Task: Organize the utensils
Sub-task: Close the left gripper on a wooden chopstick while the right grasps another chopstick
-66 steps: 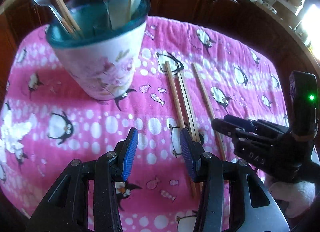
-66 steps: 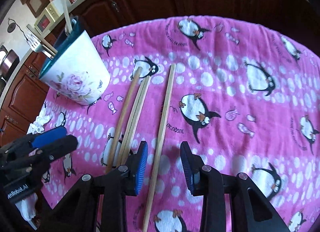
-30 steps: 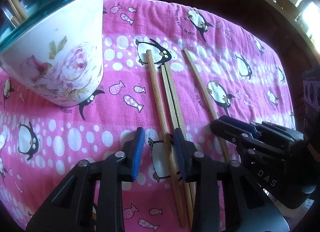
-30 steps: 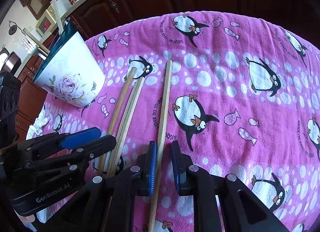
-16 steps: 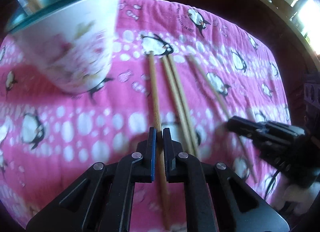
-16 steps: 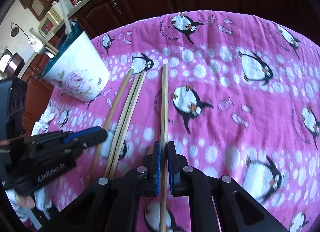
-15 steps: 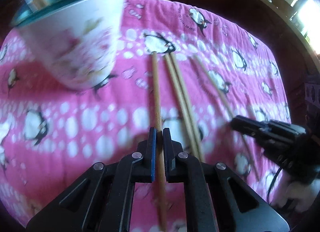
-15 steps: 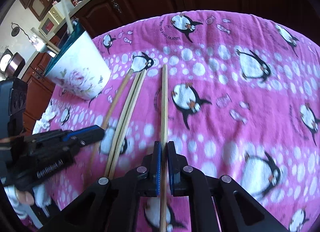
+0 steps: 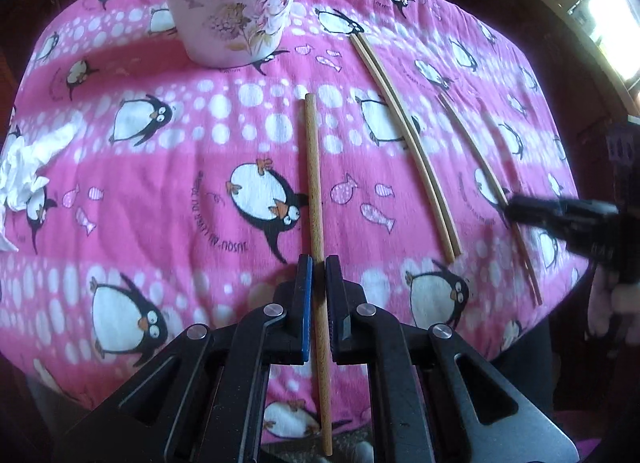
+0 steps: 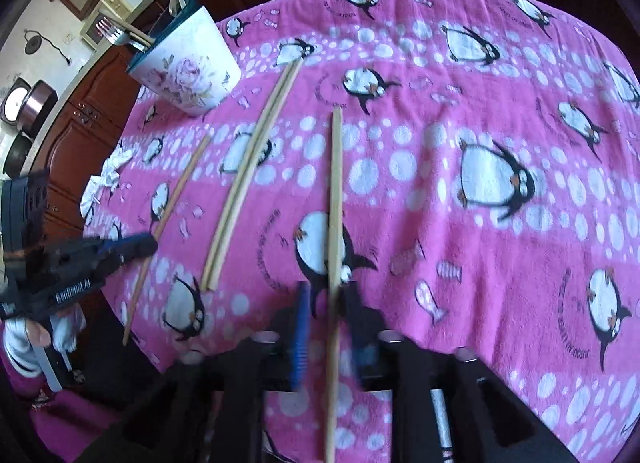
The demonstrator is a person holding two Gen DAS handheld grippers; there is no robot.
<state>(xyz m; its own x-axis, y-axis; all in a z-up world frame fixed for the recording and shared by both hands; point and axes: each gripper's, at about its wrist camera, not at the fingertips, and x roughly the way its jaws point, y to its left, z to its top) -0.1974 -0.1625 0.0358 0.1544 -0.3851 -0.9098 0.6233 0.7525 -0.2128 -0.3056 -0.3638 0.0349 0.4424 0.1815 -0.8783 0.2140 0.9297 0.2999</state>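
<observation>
From the left wrist, the left gripper [image 9: 316, 275] was clamped on a round wooden chopstick [image 9: 314, 183] that lay below and right of the floral utensil cup [image 9: 232, 3] on the pink penguin cloth [image 9: 160, 167]. A pale chopstick pair [image 9: 404, 123] lay further right of the cup.

From the right wrist, the right gripper [image 10: 326, 303] had just been opening, its jaws apart around a flat pale chopstick [image 10: 335, 199] lying right of the cup [image 10: 188, 75], the pads looking clear of it.
</observation>
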